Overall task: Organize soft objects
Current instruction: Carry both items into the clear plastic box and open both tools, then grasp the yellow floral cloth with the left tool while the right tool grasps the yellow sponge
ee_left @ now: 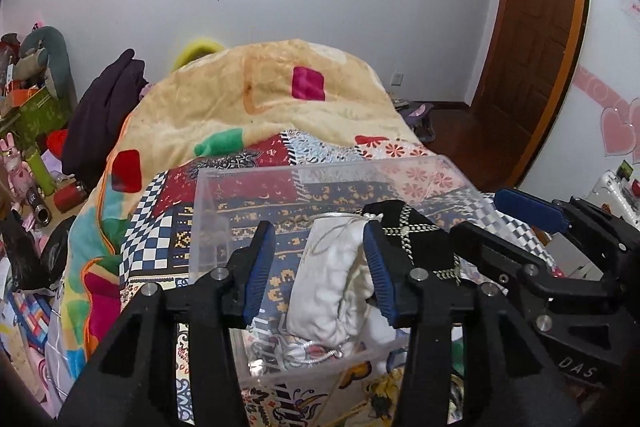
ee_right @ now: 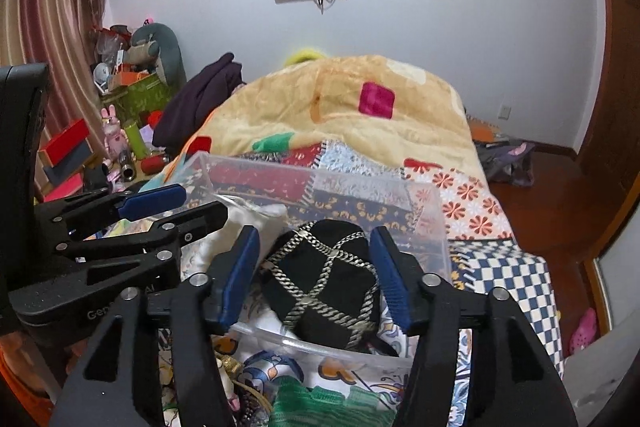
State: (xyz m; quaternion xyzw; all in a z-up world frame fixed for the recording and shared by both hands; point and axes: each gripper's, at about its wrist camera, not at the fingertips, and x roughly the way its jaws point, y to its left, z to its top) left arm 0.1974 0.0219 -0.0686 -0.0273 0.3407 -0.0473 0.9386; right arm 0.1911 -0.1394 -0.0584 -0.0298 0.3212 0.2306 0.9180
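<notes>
A clear plastic box (ee_left: 224, 187) (ee_right: 434, 227) sits on the patterned bed. Inside it lie a white drawstring pouch (ee_left: 332, 279) (ee_right: 256, 217) and a black pouch with a silver chain lattice (ee_left: 416, 231) (ee_right: 324, 283). My left gripper (ee_left: 318, 267) is open above the box, its fingers either side of the white pouch without gripping it. My right gripper (ee_right: 316, 275) is open, its fingers either side of the black pouch, apart from it. Each gripper shows in the other's view, the right one (ee_left: 512, 223) and the left one (ee_right: 176, 207).
A yellow blanket (ee_left: 280, 99) is heaped at the far end of the bed. A cluttered side table (ee_right: 120, 131) with boxes and toys stands left. More fabric items (ee_right: 320, 399) lie in front of the box. A wooden door (ee_left: 536, 27) and floor are to the right.
</notes>
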